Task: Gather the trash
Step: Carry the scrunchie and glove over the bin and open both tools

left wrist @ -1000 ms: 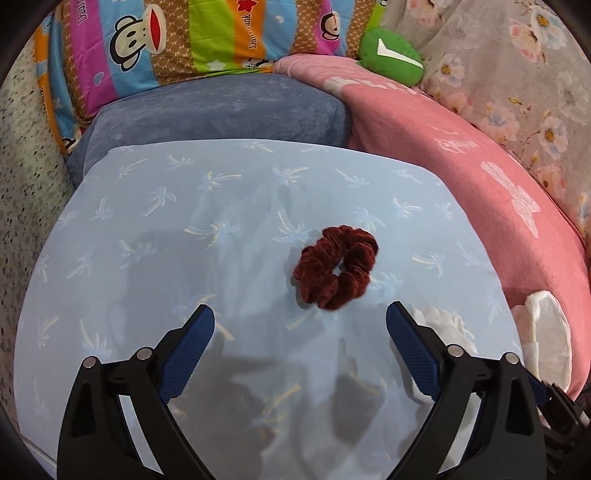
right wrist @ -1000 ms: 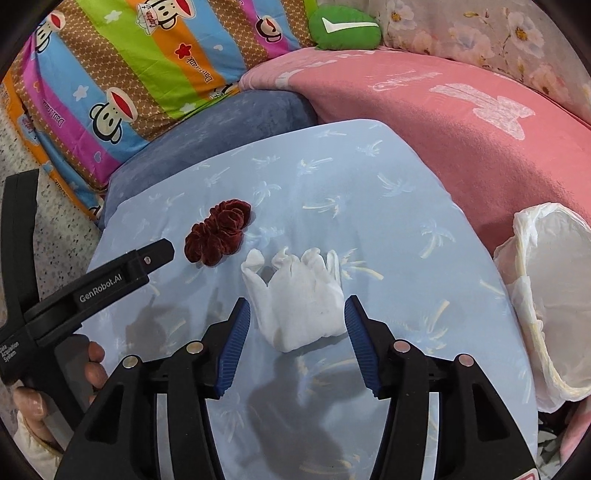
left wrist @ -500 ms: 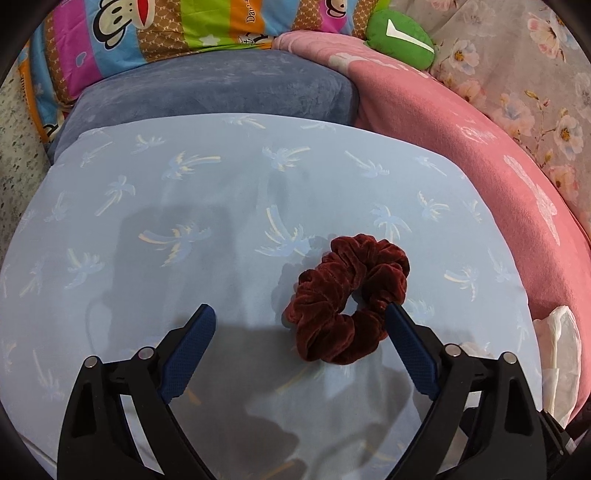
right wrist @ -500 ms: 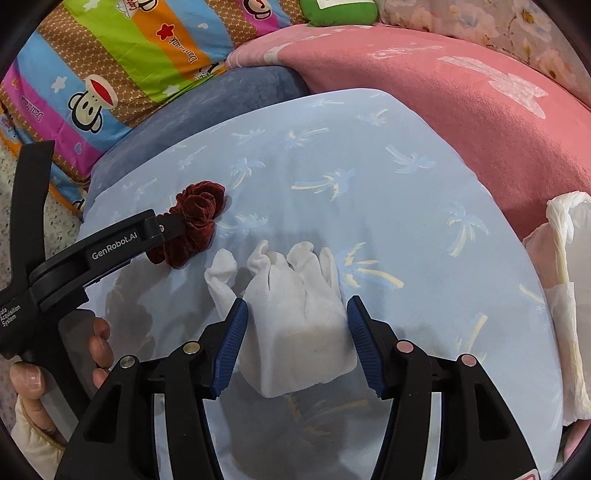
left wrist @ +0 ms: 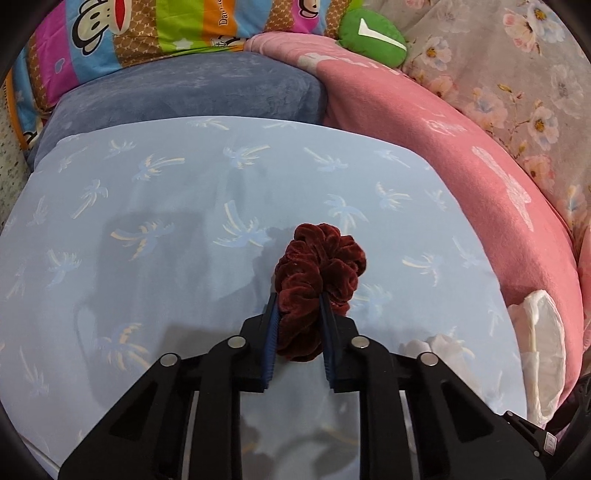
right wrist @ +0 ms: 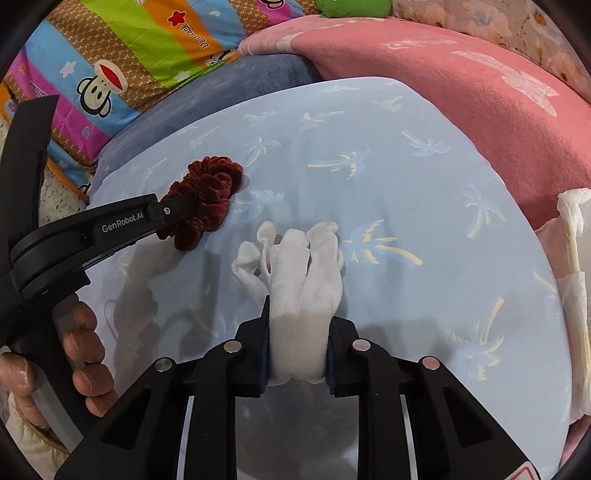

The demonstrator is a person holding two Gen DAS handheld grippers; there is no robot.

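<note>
Both tools are clamped on something. Left tool [left wrist: 299, 325] grips a dark red scrunchie [left wrist: 319, 273], its two blue-padded fingers [left wrist: 272, 332] pressed in against the near part of the fabric ring while the rest bunches out past the tips. Seen from the right wrist, the same scrunchie [right wrist: 208, 199] sits on the left part of the pale blue cloth [right wrist: 406, 206] printed with palm trees, with the left tool [right wrist: 173, 212] reaching in from the left edge and a hand [right wrist: 79, 354] wrapped round its handle. Right tool [right wrist: 297, 332] squeezes a white glove [right wrist: 306, 280], whose limp finger ends splay forward on the cloth just beside the scrunchie. At the right edge of the cloth hangs a white bag [right wrist: 576, 295], against a pink blanket [right wrist: 461, 74]. Beyond the cloth lie a blue-grey cushion [left wrist: 184, 96], a striped monkey-print pillow [left wrist: 147, 26] and a green plush [left wrist: 373, 37].
</note>
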